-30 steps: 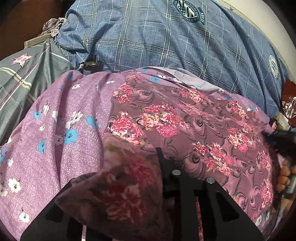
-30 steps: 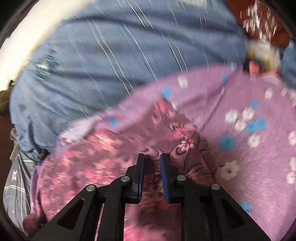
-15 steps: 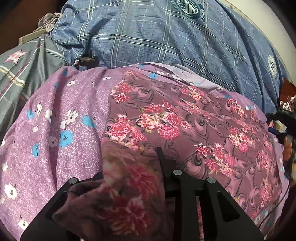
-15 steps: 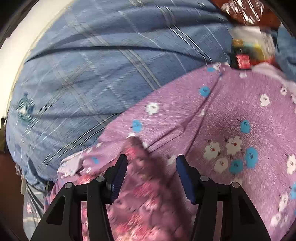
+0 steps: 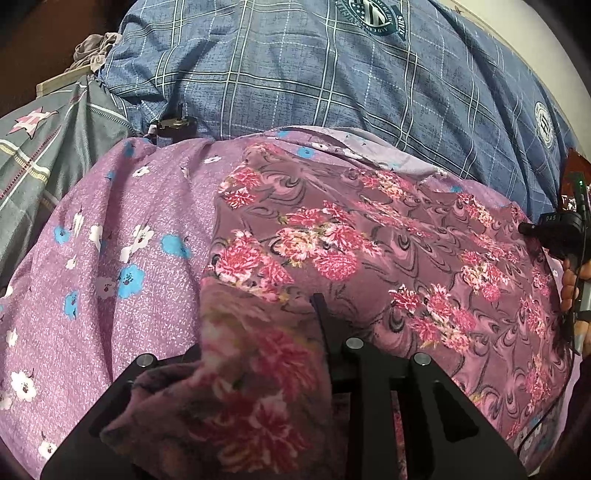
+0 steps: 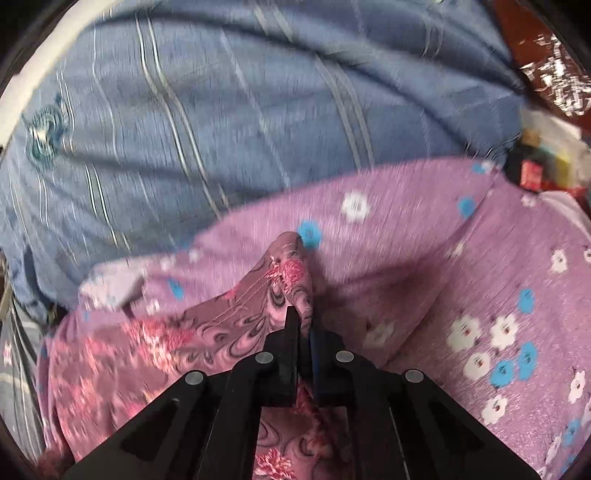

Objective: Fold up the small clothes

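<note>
- Lying spread over a lilac sheet (image 5: 110, 295) with blue and white flowers, the mauve garment (image 5: 369, 240) with pink roses is taking up the middle of the left wrist view.
- Gripping one corner of that garment, the left tongs (image 5: 295, 332) are holding a fold that is draping over the left finger and hiding it; only the right finger is showing.
- The right tongs (image 6: 301, 325) are clamping tight on another corner of the garment, a peak of cloth sticking up just past their tips; this view is blurring.
- A blue checked blanket (image 5: 314, 81) is bulging behind the garment and touching the sheet's far edge.
- A round teal crest (image 5: 373, 16) on the blanket is carrying writing around its rim; only "STARS" is reading clearly. A second, smaller crest (image 5: 543, 123) is too small to read.
- A grey striped cloth (image 5: 40, 155) with a pink star is lying at the left, beside the sheet.
- A small dark object (image 5: 173, 125) is sitting where blanket and sheet are meeting.
- At the right edge a person's hand (image 5: 570, 280) is holding a black device marked "DAS".
</note>
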`<state>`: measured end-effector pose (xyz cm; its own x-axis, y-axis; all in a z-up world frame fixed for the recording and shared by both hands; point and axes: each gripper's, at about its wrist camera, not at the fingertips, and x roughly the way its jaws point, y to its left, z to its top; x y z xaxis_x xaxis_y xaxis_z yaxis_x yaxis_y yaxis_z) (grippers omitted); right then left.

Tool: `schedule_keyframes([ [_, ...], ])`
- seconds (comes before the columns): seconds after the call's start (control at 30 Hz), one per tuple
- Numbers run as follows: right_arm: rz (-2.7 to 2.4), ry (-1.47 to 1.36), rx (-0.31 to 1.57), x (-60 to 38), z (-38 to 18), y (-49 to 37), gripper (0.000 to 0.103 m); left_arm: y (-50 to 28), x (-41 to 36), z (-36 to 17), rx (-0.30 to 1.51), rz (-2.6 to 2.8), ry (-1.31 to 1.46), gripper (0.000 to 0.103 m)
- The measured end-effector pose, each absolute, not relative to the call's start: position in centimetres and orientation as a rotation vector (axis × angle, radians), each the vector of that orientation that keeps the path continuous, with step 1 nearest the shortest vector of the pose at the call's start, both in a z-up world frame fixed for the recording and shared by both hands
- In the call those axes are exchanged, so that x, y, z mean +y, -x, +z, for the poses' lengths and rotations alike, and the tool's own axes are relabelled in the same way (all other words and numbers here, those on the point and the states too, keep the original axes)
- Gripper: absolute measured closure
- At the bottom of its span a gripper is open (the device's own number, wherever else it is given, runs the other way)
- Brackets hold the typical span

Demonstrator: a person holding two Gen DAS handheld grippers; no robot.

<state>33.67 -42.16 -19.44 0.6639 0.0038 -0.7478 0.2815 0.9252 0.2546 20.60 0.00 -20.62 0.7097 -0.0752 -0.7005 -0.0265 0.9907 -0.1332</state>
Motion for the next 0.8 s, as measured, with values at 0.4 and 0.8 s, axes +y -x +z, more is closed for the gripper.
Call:
schedule_keyframes([
  [0.4,-0.095,-0.406,0.688,-40.1,-16.5,-32.1,0.065,-20.7,0.5,-20.5,0.798,-0.030,0.162,0.066],
  [0.8,-0.015,-0.229,0.917,-29.3,-22.3,-35.3,0.090,-18.9,-0.2,-19.2,0.728,-0.057,0.107,0.082],
])
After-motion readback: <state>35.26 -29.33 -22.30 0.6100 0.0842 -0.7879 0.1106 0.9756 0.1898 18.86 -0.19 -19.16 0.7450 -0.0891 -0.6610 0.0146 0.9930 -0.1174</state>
